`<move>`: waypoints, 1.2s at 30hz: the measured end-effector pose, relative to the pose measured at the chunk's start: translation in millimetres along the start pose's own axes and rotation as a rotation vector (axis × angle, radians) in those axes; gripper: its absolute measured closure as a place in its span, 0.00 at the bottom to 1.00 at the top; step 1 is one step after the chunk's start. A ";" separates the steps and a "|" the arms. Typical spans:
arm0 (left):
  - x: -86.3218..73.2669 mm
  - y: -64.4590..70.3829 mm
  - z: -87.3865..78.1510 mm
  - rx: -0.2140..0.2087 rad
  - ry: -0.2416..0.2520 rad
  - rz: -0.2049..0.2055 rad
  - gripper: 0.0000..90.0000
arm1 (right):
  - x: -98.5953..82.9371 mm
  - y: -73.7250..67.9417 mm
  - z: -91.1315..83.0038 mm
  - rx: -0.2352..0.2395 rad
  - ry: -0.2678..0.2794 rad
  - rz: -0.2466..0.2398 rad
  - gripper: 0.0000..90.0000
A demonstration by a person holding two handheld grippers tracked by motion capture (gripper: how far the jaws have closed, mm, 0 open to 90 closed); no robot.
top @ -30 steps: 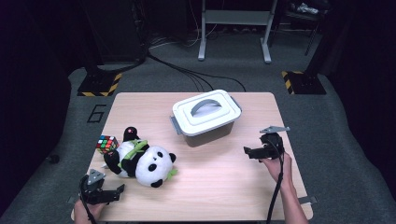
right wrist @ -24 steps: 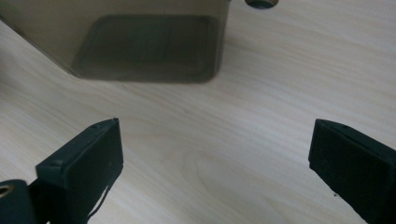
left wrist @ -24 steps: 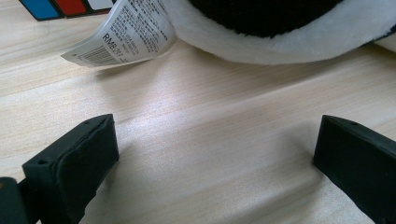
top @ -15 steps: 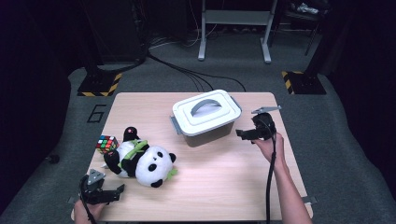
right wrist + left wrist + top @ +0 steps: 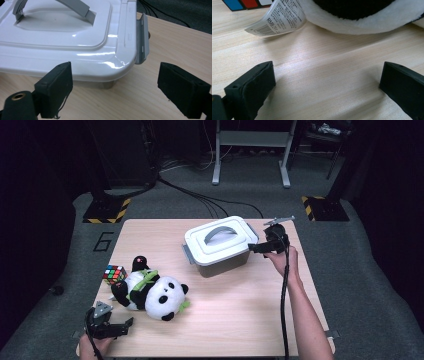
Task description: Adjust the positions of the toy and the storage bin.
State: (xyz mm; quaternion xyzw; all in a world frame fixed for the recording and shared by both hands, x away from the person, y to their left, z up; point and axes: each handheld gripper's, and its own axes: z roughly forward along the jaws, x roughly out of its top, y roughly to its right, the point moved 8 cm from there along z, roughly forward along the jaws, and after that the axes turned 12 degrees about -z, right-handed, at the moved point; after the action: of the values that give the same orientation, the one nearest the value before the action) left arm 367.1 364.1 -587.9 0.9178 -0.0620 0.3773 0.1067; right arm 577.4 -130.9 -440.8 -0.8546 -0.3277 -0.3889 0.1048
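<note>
While your left gripper (image 5: 116,327) sits where it was a sec ago at the near left corner of the table (image 5: 240,320), your right gripper (image 5: 261,248) has moved far and left, from the open tabletop right of the box up to the storage box (image 5: 220,251) itself. It's now just beside the box's right end, jaws spread wide w/ nothing between them; in the right gripper view they bracket the lid's (image 5: 75,37) near corner and the grey latch (image 5: 143,37) w/o touching. Left gripper's jaws are also wide apart, empty, over bare wood just near of the panda toy (image 5: 152,292) and its tag (image 5: 278,18). Box stands lid-on at centre-far. Puzzle cube (image 5: 114,274) lies left of the panda, unmoved.
</note>
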 end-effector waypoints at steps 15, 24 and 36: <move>-0.1 0.2 0.0 -0.002 -0.001 0.000 0.00 | 15.5 13.9 26.5 -0.005 -0.075 0.040 0.53; -0.1 0.2 0.0 -0.002 -0.001 0.001 0.00 | 15.8 14.9 25.1 -0.003 -0.064 0.106 0.71; -0.1 0.2 0.0 -0.002 -0.001 0.000 0.00 | 12.2 9.0 19.6 -0.039 -0.098 0.139 0.72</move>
State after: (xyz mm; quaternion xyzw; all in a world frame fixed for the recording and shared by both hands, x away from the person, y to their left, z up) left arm 367.0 363.8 -588.0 0.9179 -0.0626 0.3768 0.1076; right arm 600.7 -123.5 -444.4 -0.8952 -0.2648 -0.3446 0.0987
